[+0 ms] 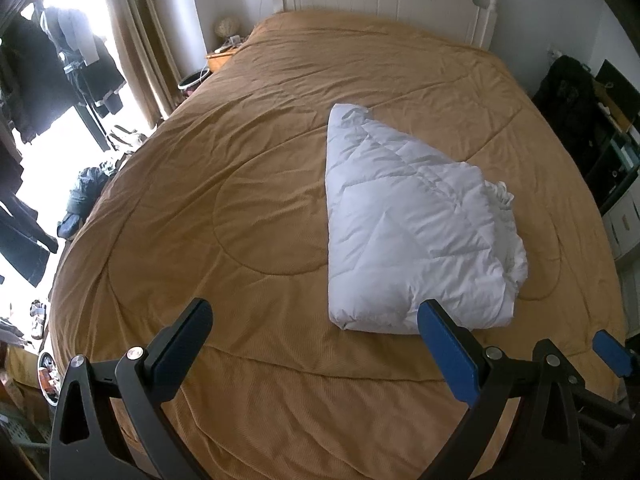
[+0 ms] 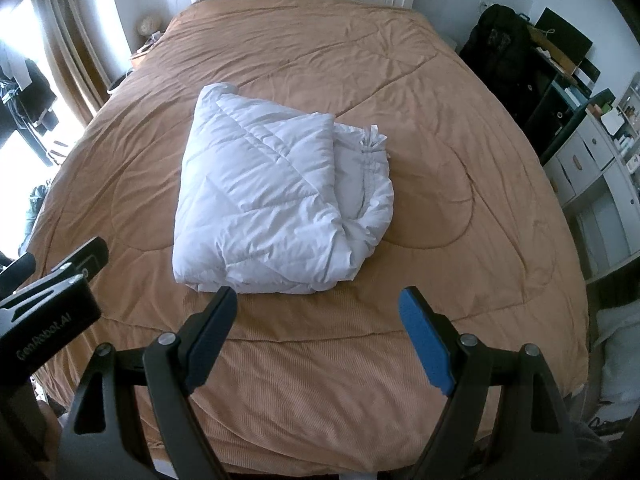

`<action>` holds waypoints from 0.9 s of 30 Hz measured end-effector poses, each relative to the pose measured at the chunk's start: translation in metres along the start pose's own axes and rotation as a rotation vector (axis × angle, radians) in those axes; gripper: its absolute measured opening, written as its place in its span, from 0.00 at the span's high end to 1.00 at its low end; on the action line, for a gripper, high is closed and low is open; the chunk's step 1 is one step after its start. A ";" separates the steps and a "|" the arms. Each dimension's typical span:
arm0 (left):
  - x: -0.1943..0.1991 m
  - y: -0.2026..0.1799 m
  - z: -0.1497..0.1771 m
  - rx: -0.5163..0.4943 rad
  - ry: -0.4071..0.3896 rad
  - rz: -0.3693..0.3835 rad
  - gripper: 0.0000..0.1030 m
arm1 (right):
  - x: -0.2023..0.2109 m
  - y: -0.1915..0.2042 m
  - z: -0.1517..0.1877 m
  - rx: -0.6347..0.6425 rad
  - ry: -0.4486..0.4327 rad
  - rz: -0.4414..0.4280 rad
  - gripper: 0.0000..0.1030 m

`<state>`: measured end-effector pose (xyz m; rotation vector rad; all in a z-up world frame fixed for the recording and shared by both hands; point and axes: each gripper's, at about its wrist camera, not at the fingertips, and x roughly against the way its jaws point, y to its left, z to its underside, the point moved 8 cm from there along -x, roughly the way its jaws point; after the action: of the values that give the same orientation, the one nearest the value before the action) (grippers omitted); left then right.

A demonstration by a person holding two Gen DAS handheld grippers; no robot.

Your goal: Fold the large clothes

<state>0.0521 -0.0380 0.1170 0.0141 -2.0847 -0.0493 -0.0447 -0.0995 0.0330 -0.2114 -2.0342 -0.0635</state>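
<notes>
I hold both grippers above the near end of the bed (image 2: 460,128), angled down at it. My right gripper (image 2: 316,320) is released, jaws spread wide, nothing between them. My left gripper (image 1: 316,320) stands likewise released and empty.

The white quilted garment (image 2: 264,200) lies near the middle of the tan bedspread (image 1: 200,160), already gathered into a thick, roughly rectangular bundle. Its near edge sits just beyond my fingertips, apart from them. In the right wrist view a loose, rumpled portion (image 2: 368,184) spills out on the bundle's right side, with a knotted or tied bit at its far end; the top layer does not cover it.

Judgement: the fold looks largely made, though untidy on the right.

Risks from here:
- The padded fill is springy. If I pinch only the top layer, the lower layers may slide and the bundle may open.
- The fabric looks slick. A shallow bite at the near edge could slip out on lifting.
- The loose right portion may drag and pull the stack askew if I move the bundle without tucking it first.
- The bedspread is wrinkled and soft beneath. A low pinch could catch it along with the garment.
</notes>
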 end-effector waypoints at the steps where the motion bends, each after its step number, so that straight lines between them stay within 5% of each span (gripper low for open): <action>1: 0.000 0.000 0.001 0.001 0.002 0.000 0.01 | 0.000 0.000 0.000 0.000 0.001 -0.001 0.19; 27: -0.001 -0.003 0.007 0.010 0.011 0.006 0.01 | -0.007 -0.003 0.000 0.004 0.020 -0.011 0.19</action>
<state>0.0465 -0.0410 0.1126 0.0144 -2.0742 -0.0358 -0.0417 -0.1028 0.0272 -0.1966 -2.0151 -0.0682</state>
